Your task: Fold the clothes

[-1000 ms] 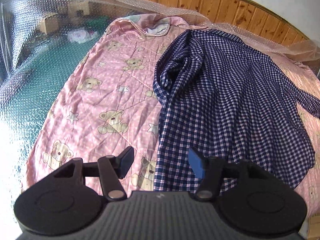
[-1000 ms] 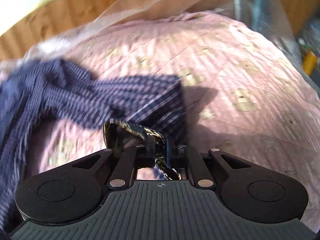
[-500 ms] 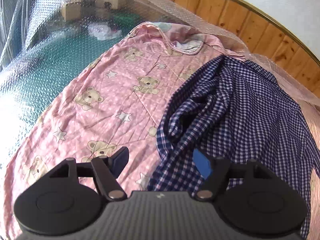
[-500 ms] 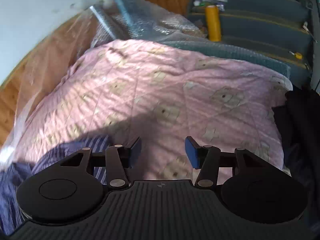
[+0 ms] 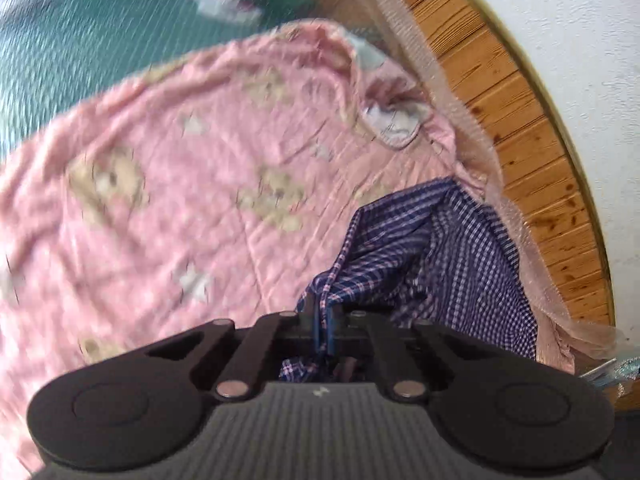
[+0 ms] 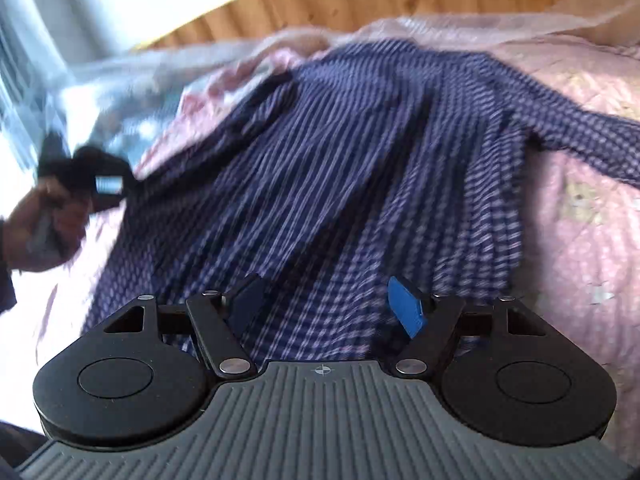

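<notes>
A navy checked shirt (image 6: 360, 168) lies spread on a pink teddy-bear quilt (image 5: 168, 184). My left gripper (image 5: 323, 322) is shut on a bunched edge of the shirt (image 5: 460, 264), which runs from the jaws up to the right. In the right wrist view the left gripper (image 6: 105, 182) shows at the shirt's left edge, held by a hand. My right gripper (image 6: 326, 308) is open and empty, hovering over the shirt's near part. One sleeve (image 6: 584, 136) stretches to the right.
A wooden wall panel (image 5: 532, 128) runs behind the bed. Clear bubble wrap (image 5: 460, 92) drapes along the quilt's far edge. Teal bubble-wrapped surface (image 5: 100, 36) lies beyond the quilt at the left. Both views are motion-blurred.
My left gripper moved forward and closed on the shirt's edge. My right gripper, which let go of the sleeve earlier, swung back over the shirt and stays open.
</notes>
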Demonstrator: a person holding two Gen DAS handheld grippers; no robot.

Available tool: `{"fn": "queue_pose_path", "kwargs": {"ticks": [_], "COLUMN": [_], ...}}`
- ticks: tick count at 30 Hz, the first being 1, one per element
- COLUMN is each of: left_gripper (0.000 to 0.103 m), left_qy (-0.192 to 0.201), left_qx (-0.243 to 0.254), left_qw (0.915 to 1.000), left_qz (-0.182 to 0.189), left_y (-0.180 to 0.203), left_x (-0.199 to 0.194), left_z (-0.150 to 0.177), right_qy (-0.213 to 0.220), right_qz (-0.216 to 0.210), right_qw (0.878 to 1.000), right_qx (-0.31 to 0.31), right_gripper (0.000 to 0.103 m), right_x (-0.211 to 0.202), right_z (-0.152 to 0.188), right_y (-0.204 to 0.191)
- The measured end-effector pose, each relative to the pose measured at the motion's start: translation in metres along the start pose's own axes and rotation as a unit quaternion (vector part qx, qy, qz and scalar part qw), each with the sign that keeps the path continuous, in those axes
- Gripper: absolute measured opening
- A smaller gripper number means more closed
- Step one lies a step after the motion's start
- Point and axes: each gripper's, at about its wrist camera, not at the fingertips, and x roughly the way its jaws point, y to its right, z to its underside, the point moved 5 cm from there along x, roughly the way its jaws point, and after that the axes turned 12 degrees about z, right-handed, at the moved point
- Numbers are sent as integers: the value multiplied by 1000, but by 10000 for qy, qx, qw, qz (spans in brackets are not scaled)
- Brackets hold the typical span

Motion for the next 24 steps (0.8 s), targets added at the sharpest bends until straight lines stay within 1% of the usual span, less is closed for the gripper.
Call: {"fn": "queue_pose_path", "kwargs": {"ticks": [1, 2, 3, 4, 5, 6, 7, 8, 9, 10, 11, 13, 15, 16, 17, 18, 21, 22, 23, 24], "left_gripper": [4, 5, 15, 39, 56, 68, 63, 60, 57, 58, 59, 62, 63, 65, 65, 65, 65, 59, 39, 10], "left_qy": [30, 60, 89, 40, -97, -234, -376, -527, -657, -727, -751, -808, -875, -922, -978, -989, -854, -836, -819, -826], "left_qx": [518, 1035, 1548, 2016, 2430, 2832, 3004, 2925, 2758, 2498, 2253, 1666, 1013, 650, 368, 264, 304, 445, 585, 665], "left_qw": [9985, 9940, 9865, 9757, 9603, 9404, 9291, 9312, 9381, 9497, 9591, 9752, 9874, 9919, 9938, 9942, 9948, 9941, 9932, 9927], "left_qz": [-176, -351, -526, -857, -1365, -1866, -2124, -2113, -1991, -1742, -1539, -1215, -839, -583, -377, -323, -475, -527, -580, -581], "left_y": [11, 23, 35, 38, 32, 26, 18, 6, -4, -13, -21, -42, -63, -71, -76, -79, -83, -80, -77, -75], "left_x": [-10, -20, -31, -33, -27, -21, -17, -14, -13, -16, -20, -25, -30, -30, -29, -26, -17, -15, -14, -14], "left_z": [-23, -47, -70, -86, -94, -101, -104, -101, -95, -86, -75, -48, -20, -7, 5, 15, 36, 37, 39, 37], "right_qy": [-252, -504, -500, -474, -488, -522, -561, -574, -576, -579, -567, -531, -518, -514, -528, -550, -617, -640, -662, -684], "right_qz": [245, 490, 613, 658, 691, 734, 762, 776, 786, 797, 822, 883, 947, 979, 992, 998, 1015, 1020, 1026, 1031], "right_qw": [9992, 9967, 9957, 9957, 9955, 9951, 9946, 9944, 9944, 9944, 9943, 9942, 9937, 9934, 9932, 9930, 9925, 9923, 9921, 9919], "right_qx": [-198, -397, -475, -456, -419, -418, -437, -430, -412, -393, -368, -315, -311, -313, -312, -310, -301, -299, -296, -293], "right_gripper": [60, 60, 60, 62, 62, 64, 66, 69, 72, 74, 75, 78, 84, 85, 88, 89, 95, 96, 97, 98], "right_x": [13, 25, 28, 28, 27, 26, 27, 27, 27, 27, 26, 25, 24, 23, 24, 25, 27, 28, 29, 29], "right_z": [8, 15, 20, 21, 22, 22, 22, 22, 21, 21, 22, 25, 29, 31, 31, 31, 30, 30, 30, 29], "right_y": [-6, -13, -15, -17, -18, -21, -24, -26, -28, -30, -32, -35, -39, -41, -42, -42, -42, -42, -42, -41]}}
